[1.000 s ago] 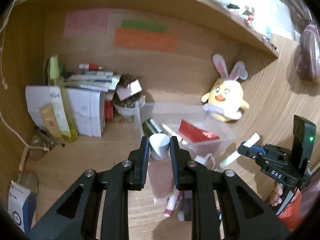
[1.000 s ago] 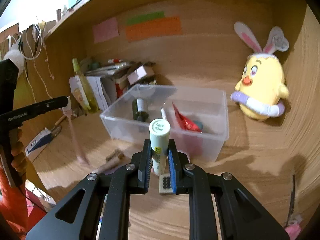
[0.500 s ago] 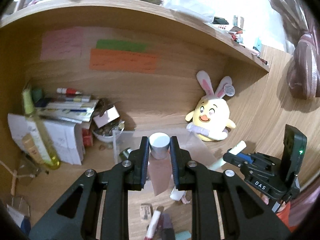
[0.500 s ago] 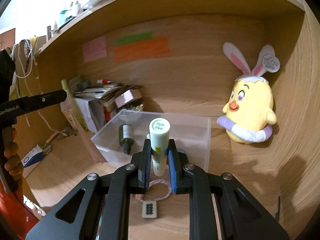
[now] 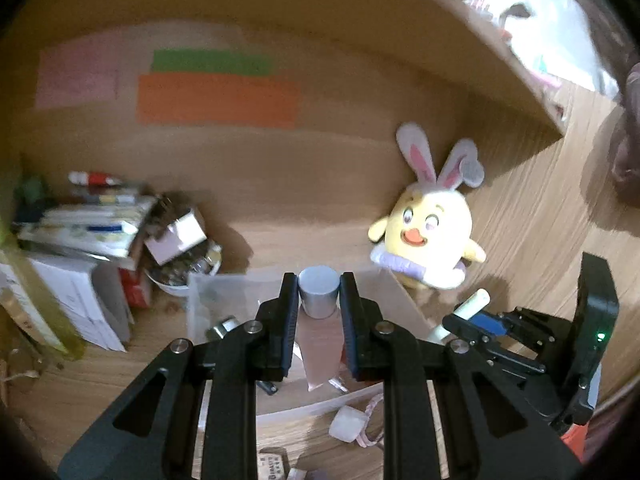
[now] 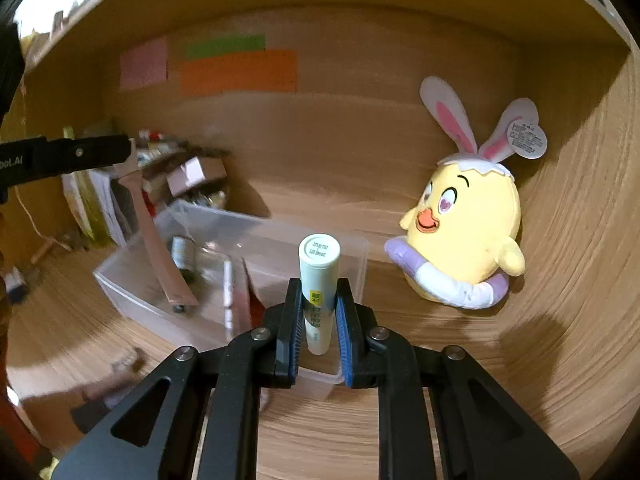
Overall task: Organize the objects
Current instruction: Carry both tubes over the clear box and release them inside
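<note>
A: Wooden alcove, back wall (image 6: 360,128) carrying pink, green and orange paper notes (image 6: 238,70). Largest loose item?

B: The yellow chick plush (image 6: 464,236) with rabbit ears, leaning in the right corner. Next, a clear plastic bin (image 6: 256,232) on the desk (image 6: 500,380), in front of both tools. Left of it, a heap of boxes and papers (image 5: 84,220) with a small bowl (image 5: 176,280) of odds and ends.

A: Grippers?

B: The left gripper (image 5: 319,320) is clamped on a pink tube (image 5: 322,356) with a silver cap, which hangs over the bin. The right gripper (image 6: 319,320) is clamped on a pale green tube (image 6: 319,280), cap forward, above the bin's near right corner.

A: Anything in the bin?

B: A dark bottle (image 6: 183,254), a white pen (image 6: 227,284) and something red, too blurred to name.

A: Differences between views?

B: Only the left wrist view shows small pieces on the desk before the bin, one a white block (image 5: 347,424) with a pink cord. Only the right wrist view shows the plush's heart-shaped tag (image 6: 527,140).
</note>
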`<state>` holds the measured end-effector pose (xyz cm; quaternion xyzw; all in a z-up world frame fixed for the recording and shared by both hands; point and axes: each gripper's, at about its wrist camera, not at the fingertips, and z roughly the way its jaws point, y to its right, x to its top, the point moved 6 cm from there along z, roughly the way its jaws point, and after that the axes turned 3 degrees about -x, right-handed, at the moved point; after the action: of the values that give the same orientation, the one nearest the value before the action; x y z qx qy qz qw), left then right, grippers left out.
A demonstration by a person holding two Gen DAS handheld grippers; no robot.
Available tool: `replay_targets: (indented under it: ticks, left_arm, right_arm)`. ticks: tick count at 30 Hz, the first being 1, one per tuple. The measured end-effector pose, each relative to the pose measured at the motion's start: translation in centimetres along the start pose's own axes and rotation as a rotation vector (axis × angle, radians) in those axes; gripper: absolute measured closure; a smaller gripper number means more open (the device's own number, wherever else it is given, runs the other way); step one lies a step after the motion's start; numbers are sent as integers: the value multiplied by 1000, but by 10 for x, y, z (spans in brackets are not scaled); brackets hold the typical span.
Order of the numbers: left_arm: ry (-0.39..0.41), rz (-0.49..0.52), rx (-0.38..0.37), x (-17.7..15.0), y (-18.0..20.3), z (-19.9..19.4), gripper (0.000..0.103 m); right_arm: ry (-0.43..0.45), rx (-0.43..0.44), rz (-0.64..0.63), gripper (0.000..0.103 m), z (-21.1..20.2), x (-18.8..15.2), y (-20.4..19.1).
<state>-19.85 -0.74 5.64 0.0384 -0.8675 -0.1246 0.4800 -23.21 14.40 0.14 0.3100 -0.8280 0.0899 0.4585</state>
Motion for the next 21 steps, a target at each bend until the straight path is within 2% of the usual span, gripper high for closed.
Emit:
replay_targets:
  ticks: [10,21]
  left_arm:
    - [-146,-95,-58,-16,-20,55,83]
    - [-204,-92,62,-30,-49,83,83]
  right_arm:
    - [-94,-26,-125,89,42,-1,-14]
    - [-174,30,-152,89,88,5,-33]
